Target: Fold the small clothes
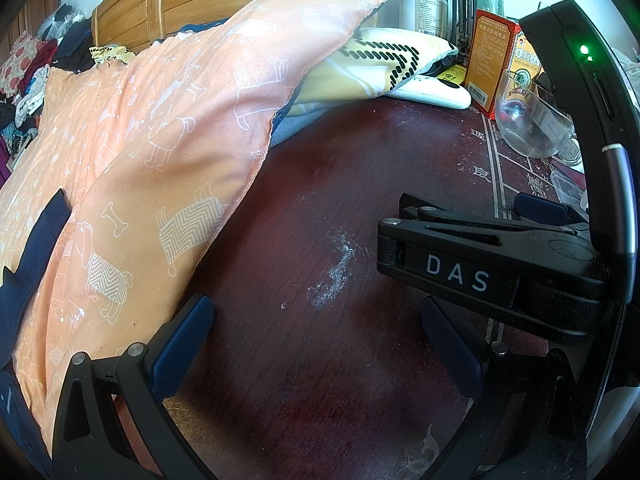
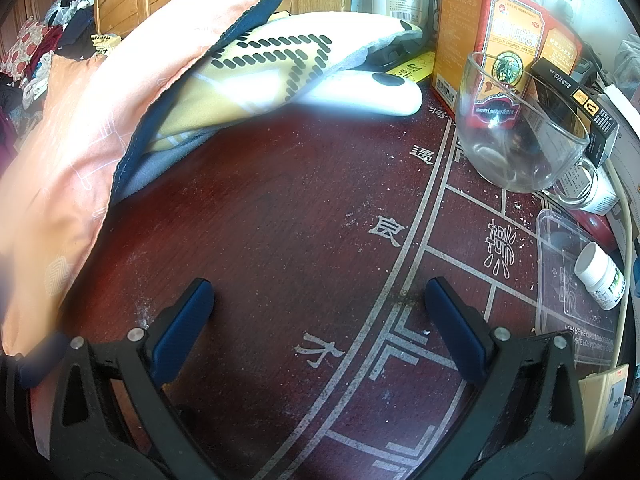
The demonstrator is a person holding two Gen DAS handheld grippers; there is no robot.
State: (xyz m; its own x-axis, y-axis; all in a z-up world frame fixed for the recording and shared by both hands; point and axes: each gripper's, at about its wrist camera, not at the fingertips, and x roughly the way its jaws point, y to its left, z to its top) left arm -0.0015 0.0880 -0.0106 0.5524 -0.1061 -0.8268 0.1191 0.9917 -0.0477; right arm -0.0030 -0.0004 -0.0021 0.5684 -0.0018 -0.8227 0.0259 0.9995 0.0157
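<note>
The left gripper (image 1: 316,344) is hovering over a dark red wooden table (image 1: 304,208) with its blue-padded jaws spread wide and nothing between them. Just off its left finger, an orange pillow (image 1: 160,152) printed with white dogs and bones is leaning across the table edge, its lower corner almost touching that finger's outer side. Ahead of the gripper and slightly right, a whitish scuff (image 1: 336,268) is marking the wood. To its right, the right gripper (image 1: 472,264) (its body lettered "DAS") is sitting close by, a green light glowing on the unit above it.

In its own camera the right gripper (image 2: 320,320) is likewise standing open and empty, its fingers parted over the table (image 2: 260,240), where pale lines and characters are painted. Far ahead and to the left, a yellow garment (image 2: 256,76) with rows of black dashes is lying tucked under the orange pillow (image 2: 80,128), grey fabric showing beneath it; neither gripper is touching it. A white oblong device (image 2: 360,96) is resting just beside the garment, straight ahead. Ahead to the right, a clear glass cup (image 2: 520,128) is standing in front of an orange and red box (image 2: 508,32). Nearer on the right, a small white bottle (image 2: 600,280) is lying tilted on a clear plastic lid (image 2: 560,264).
</note>
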